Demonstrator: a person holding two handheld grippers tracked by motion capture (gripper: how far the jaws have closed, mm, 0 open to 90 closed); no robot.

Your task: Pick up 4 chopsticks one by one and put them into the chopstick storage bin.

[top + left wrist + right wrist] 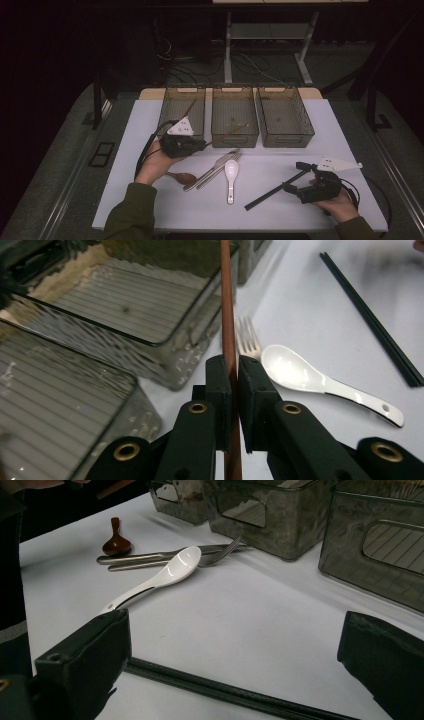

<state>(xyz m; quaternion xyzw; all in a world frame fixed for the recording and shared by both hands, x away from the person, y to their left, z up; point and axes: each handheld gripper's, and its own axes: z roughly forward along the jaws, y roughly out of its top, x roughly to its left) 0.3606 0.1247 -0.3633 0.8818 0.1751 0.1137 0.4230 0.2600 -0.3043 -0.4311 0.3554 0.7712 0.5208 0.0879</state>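
Observation:
My left gripper [204, 145] is shut on a brown chopstick [227, 134]. The stick slants up to the right, with its far end over the front of the middle bin [235, 138]. In the left gripper view both jaws pinch the brown chopstick [228, 315] at my left gripper [234, 371]. A second brown stick [190, 107] leans inside the left bin [182, 90]. My right gripper [295, 177] stands open at the table's right, straddling a pair of black chopsticks [272, 191]. In the right gripper view the black chopsticks [225, 692] lie on the table below my right gripper [235, 625].
A white spoon [230, 175], a fork and knife [214, 170] and a small brown spoon [183, 177] lie mid-table on the white table [150, 120]. The right bin [287, 141] stands at the back right. The white spoon [300, 372] rests beside the fork [247, 337].

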